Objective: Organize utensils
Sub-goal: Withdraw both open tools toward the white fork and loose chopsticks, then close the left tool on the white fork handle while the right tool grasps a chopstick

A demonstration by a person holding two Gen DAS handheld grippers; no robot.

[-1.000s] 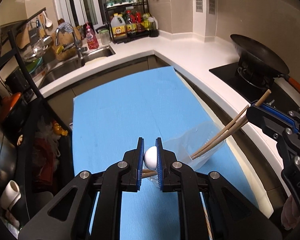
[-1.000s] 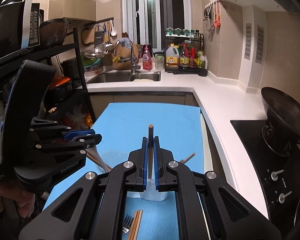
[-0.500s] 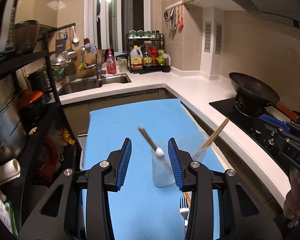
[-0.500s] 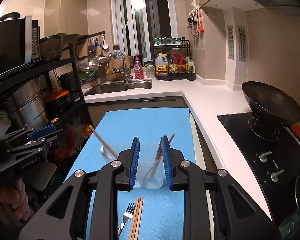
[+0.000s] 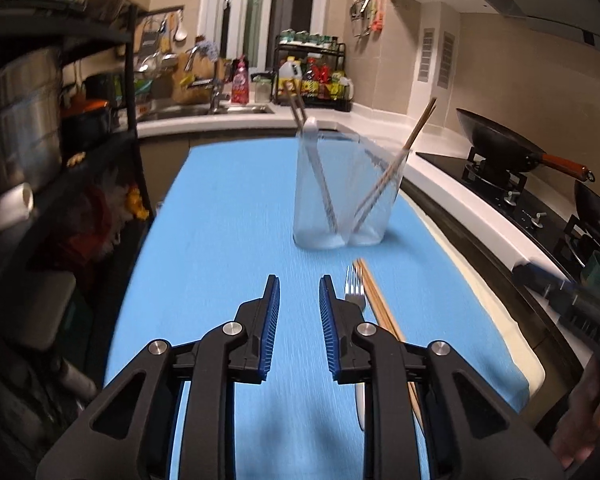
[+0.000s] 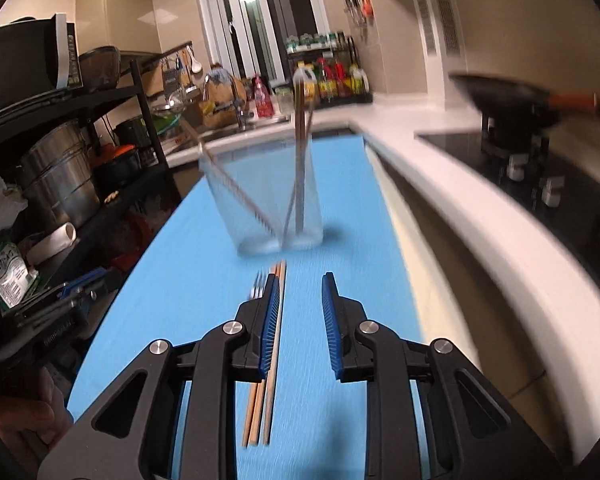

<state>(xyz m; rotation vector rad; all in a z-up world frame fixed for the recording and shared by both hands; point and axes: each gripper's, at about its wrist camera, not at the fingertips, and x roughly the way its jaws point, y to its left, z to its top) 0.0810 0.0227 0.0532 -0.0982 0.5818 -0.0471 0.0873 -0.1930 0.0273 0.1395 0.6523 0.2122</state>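
Two clear cups (image 5: 340, 200) stand side by side on the blue mat (image 5: 220, 240). The left cup holds a white spoon with a wooden handle (image 5: 310, 126); the right cup holds a pair of chopsticks (image 5: 412, 136). In front of the cups a fork (image 5: 354, 292) and more chopsticks (image 5: 374, 300) lie flat on the mat. My left gripper (image 5: 299, 284) hovers low just left of the fork, its jaws closing with only bare mat between them. My right gripper (image 6: 300, 280) is also closing on nothing, and the lying chopsticks (image 6: 274, 360) run under its left finger, beside the fork (image 6: 258, 286).
A white counter (image 5: 460, 200) borders the mat on the right, with a stove and a black wok (image 5: 496, 144) beyond. A dark shelf with metal pots (image 6: 60, 176) stands on the left. The sink and a bottle rack (image 5: 312, 76) are at the back.
The left gripper let go of the spoon and the right let go of the chopsticks, both now standing in the cups. Both grippers opened and pulled back and down toward the near end of the mat.
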